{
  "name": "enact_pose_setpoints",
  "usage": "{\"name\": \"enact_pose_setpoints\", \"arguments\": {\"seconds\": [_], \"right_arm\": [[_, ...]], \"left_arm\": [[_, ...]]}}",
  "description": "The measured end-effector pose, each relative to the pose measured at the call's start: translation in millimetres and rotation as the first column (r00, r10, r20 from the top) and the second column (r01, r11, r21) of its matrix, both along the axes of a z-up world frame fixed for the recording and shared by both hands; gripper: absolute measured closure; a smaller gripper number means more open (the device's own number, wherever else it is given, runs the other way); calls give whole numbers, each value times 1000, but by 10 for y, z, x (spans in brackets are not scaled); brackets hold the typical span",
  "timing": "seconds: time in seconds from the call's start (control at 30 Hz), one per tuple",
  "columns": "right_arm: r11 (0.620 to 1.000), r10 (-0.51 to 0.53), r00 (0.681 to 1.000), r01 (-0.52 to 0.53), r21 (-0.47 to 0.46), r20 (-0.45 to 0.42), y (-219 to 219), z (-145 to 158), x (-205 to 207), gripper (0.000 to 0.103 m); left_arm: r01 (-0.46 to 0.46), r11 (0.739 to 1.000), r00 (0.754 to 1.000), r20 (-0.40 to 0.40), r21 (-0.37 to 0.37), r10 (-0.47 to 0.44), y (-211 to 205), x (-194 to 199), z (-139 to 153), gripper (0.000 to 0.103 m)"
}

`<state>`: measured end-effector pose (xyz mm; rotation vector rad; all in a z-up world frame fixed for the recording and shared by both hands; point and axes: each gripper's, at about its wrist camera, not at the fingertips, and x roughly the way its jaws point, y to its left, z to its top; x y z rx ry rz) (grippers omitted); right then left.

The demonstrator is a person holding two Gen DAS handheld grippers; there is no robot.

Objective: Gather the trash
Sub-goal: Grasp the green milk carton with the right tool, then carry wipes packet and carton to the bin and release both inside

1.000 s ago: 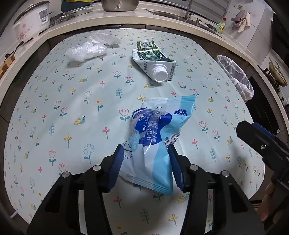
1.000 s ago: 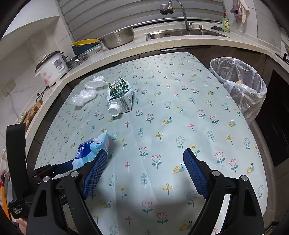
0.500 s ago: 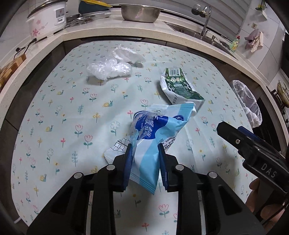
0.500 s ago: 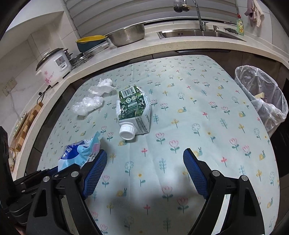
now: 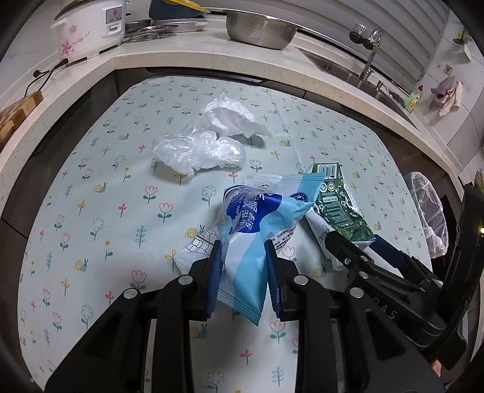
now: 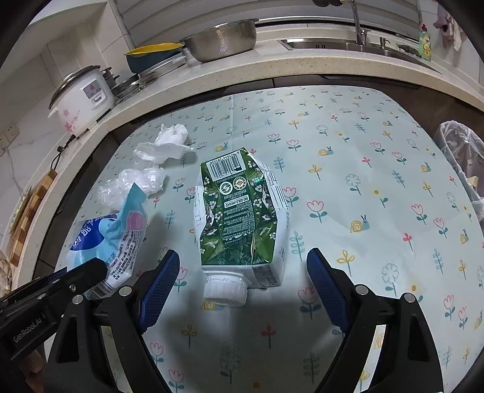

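Since the earlier frames the right gripper (image 6: 242,272) has come forward until the crushed green carton (image 6: 239,211) lies between its blue fingers (image 6: 158,290), and the left gripper (image 5: 243,269) has closed in on the blue wet-wipes packet (image 5: 257,223) and lifted it clear of the cloth; largest of all is the table with its flowered tablecloth (image 5: 90,211), set against a pale stone counter (image 5: 181,60) that runs along its far edge; beyond the table's right edge stands a bin lined with a clear bag (image 6: 462,157), well apart from the rest; on the counter sit a white rice cooker (image 5: 90,27) and a steel colander (image 5: 260,28); the carton lies on its side near the middle of the table, its white cap (image 6: 225,290) pointing toward the right gripper, whose jaws stand wide apart on either side of it and touch nothing; the packet hangs pinched between the left gripper's pads (image 5: 213,281), its top end leaning toward the carton; toward the far left corner lie a crumpled clear plastic bag (image 5: 199,149) and, just behind it and touching, a wad of white tissue (image 5: 233,118).
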<state>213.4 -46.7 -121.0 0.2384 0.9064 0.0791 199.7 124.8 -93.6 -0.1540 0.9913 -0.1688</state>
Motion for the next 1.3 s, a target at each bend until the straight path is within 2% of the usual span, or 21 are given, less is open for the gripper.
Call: {"name": "enact_pose_setpoints", "arguments": {"seconds": [0.07,0.1,0.33,0.63,0.97,1.3], "right_arm": [[1000,12,1000,-12,4,-8,9,-30,33,41],[1000,12,1000,-12,8,-8,8,-44,37,42],[999,-5,1000,4,41,22,-114,-5,-47,43],[995,-79,993,73,66,87,-528,300,-191,43],[980,-191,971,179,91,144,-1289,535,-426,47],[951,-307,935,295,92,180,-2230,652,-578,48]], "left_arm": [[2,1000,1000,-1,-3,-2,-23,44,-8,76],[5,1000,1000,-1,-4,-5,-37,67,-10,76],[26,1000,1000,5,-3,-26,-161,82,16,76],[88,996,995,48,0,-88,-545,8,247,76],[203,979,974,100,9,-203,-1345,-9,514,76],[338,941,933,129,15,-337,-2368,41,671,76]]}}
